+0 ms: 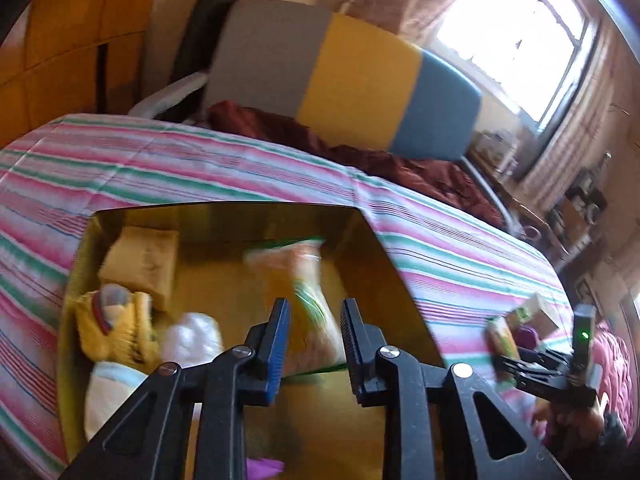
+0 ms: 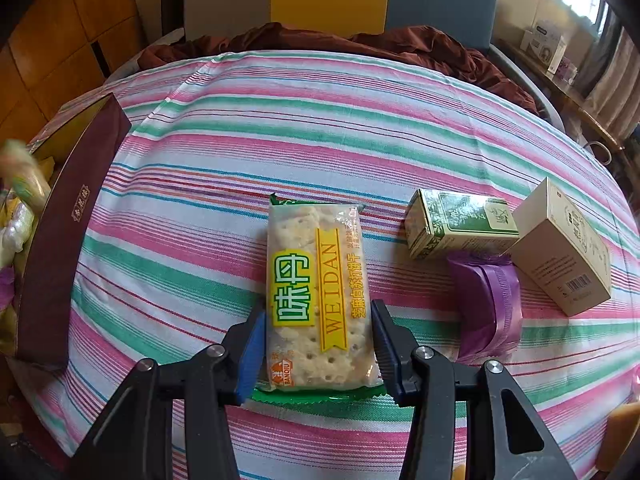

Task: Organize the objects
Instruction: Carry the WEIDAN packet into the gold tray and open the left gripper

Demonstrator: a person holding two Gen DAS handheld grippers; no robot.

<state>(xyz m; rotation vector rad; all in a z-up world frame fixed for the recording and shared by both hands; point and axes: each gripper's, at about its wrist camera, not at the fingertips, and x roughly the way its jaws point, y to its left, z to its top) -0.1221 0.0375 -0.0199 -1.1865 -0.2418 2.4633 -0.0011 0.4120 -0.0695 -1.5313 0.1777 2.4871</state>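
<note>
Cracker packet [image 2: 318, 300] lies flat on striped sheet [image 2: 280, 128], long axis along right gripper [image 2: 318, 344], whose 2 pads clamp its sides; left gripper [image 1: 314, 340] shut on a second packet [image 1: 308, 292] over box [image 1: 372, 240].

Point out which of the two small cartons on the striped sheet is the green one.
The green carton, lying just right of the cracker packet. The other carton is cream with a barcode and lies farther right, beyond the purple packet.

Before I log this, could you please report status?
Left gripper shut above open gold-lined box, blurred packet at tips. Right gripper clamped on green-edged clear cracker packet. Nothing blocking.
</note>
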